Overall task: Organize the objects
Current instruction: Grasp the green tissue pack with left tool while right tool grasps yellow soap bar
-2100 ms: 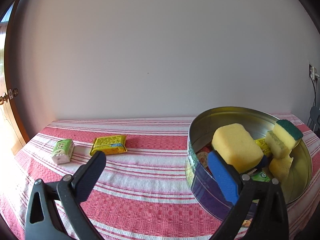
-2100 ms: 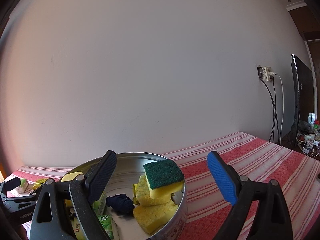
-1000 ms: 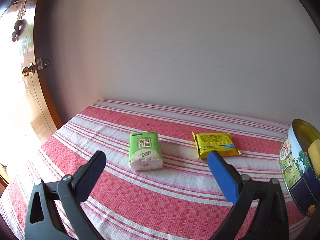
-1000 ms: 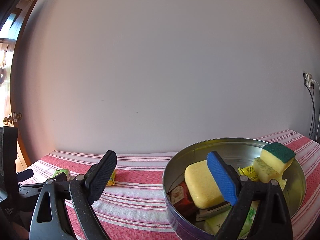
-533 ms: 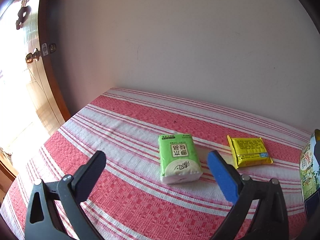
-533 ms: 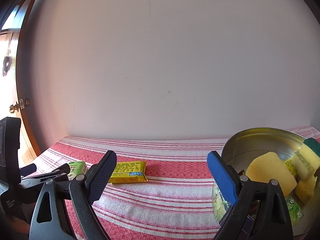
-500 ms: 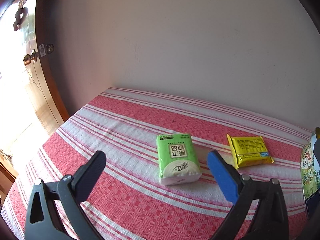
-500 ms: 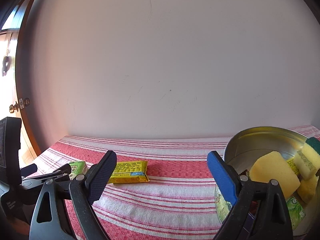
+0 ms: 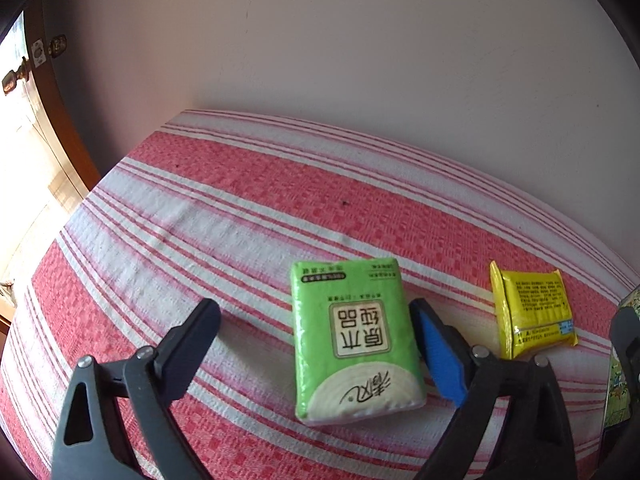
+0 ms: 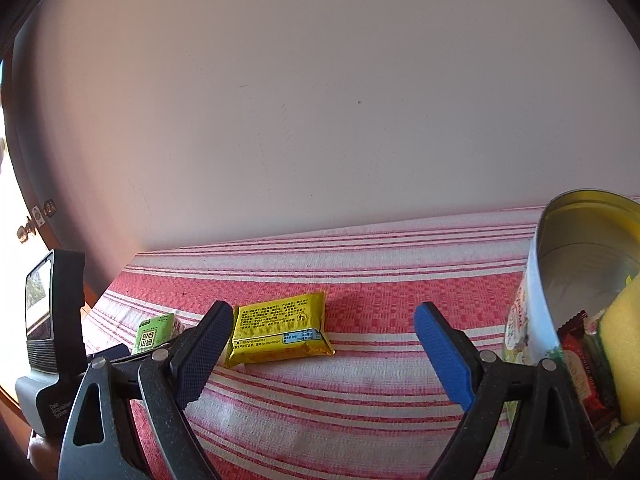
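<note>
A green tissue pack (image 9: pixel 356 340) lies flat on the red-and-white striped cloth (image 9: pixel 200 220). My left gripper (image 9: pixel 316 314) is lowered around it and its jaws are closing. The blue pad sits right beside the pack's right edge, and the black pad (image 9: pixel 192 340) is still well clear on the left. A yellow snack packet (image 9: pixel 532 312) lies to the right of the pack. In the right wrist view, this yellow packet (image 10: pixel 280 332) lies just beyond my right gripper (image 10: pixel 324 314), which is open and holds nothing. The green pack (image 10: pixel 154 332) shows at far left.
A round metal tin (image 10: pixel 536 280) stands at the right, holding a yellow sponge (image 10: pixel 622 348) and a red packet (image 10: pixel 580 356). The plain wall runs along the table's far edge. A wooden door (image 9: pixel 52 120) stands past the table's left end.
The left gripper moved forward and down until the green pack lay between its fingers, and its jaws narrowed a little. The right view swung left, so the tin slid to the right edge.
</note>
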A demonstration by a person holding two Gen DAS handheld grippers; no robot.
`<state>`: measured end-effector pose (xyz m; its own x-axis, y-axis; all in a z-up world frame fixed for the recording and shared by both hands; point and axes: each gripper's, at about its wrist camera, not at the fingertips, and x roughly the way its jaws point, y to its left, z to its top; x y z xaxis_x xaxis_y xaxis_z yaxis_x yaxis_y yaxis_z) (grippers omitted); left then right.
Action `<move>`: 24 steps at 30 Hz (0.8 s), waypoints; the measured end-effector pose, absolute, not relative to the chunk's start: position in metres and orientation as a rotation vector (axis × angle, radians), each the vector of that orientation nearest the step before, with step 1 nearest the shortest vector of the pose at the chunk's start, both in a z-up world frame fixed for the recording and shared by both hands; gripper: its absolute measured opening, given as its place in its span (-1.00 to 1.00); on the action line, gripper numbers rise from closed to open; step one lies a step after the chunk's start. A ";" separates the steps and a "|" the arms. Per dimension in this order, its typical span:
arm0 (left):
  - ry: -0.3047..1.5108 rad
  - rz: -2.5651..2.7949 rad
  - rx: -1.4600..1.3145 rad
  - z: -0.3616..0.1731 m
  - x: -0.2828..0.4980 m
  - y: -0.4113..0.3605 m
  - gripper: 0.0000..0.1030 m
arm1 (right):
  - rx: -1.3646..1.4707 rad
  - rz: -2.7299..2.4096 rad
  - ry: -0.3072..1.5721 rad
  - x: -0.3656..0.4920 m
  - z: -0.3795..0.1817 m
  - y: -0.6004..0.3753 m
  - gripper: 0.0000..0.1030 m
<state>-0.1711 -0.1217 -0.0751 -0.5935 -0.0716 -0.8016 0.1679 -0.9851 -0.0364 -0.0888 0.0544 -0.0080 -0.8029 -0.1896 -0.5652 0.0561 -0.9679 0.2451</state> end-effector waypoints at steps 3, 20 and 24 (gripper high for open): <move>0.143 -2.688 1.340 -0.078 -0.173 -0.122 0.75 | 1.004 -2.798 -0.339 -0.105 -0.016 0.045 0.82; 0.143 -2.712 1.304 -0.070 -0.178 -0.151 -0.04 | 1.306 -2.729 -0.093 -0.159 -0.038 -0.014 0.82; 0.144 -2.711 1.304 -0.070 -0.179 -0.151 -0.04 | 1.343 -2.742 0.085 -0.163 -0.042 -0.033 0.69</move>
